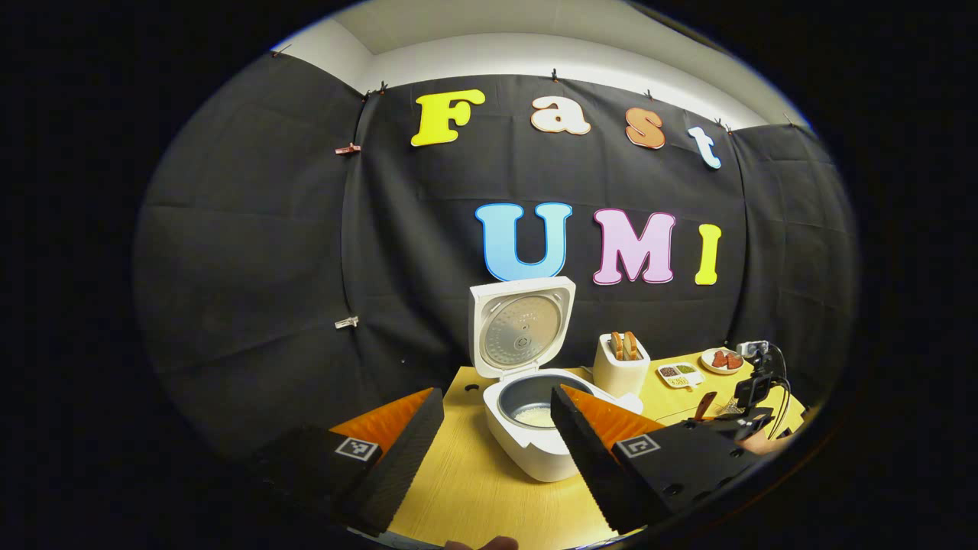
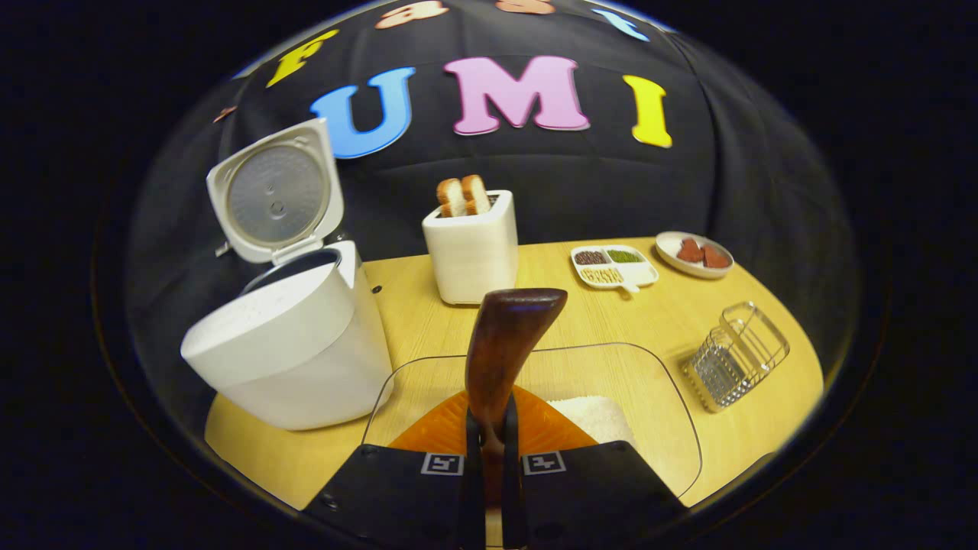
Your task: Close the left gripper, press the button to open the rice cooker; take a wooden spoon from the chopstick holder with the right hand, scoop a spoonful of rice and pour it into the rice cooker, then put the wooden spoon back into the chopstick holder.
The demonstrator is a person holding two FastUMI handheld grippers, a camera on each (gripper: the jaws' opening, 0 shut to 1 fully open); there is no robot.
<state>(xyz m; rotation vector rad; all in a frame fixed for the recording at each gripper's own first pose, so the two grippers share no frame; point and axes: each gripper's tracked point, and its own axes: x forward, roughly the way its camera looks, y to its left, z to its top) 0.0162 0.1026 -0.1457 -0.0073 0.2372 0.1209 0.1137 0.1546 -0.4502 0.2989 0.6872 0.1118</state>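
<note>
Right gripper (image 2: 493, 428) clamped on the handle of the wooden spoon (image 2: 504, 344), both fingers pressing it; spoon stands nearly upright, dark bowl end uppermost. Landmark: clear container (image 2: 672, 397), directly under the gripper, white rice (image 2: 596, 416) in it. Rice cooker (image 2: 294, 344) left of container, lid (image 2: 271, 191) raised open. Toaster (image 2: 470, 248) with two bread slices behind container. Divided dish (image 2: 615, 267) and small plate (image 2: 695, 253) behind-right. Wire chopstick holder (image 2: 733, 355) just right of container, on the wooden table (image 2: 412, 321).
</note>
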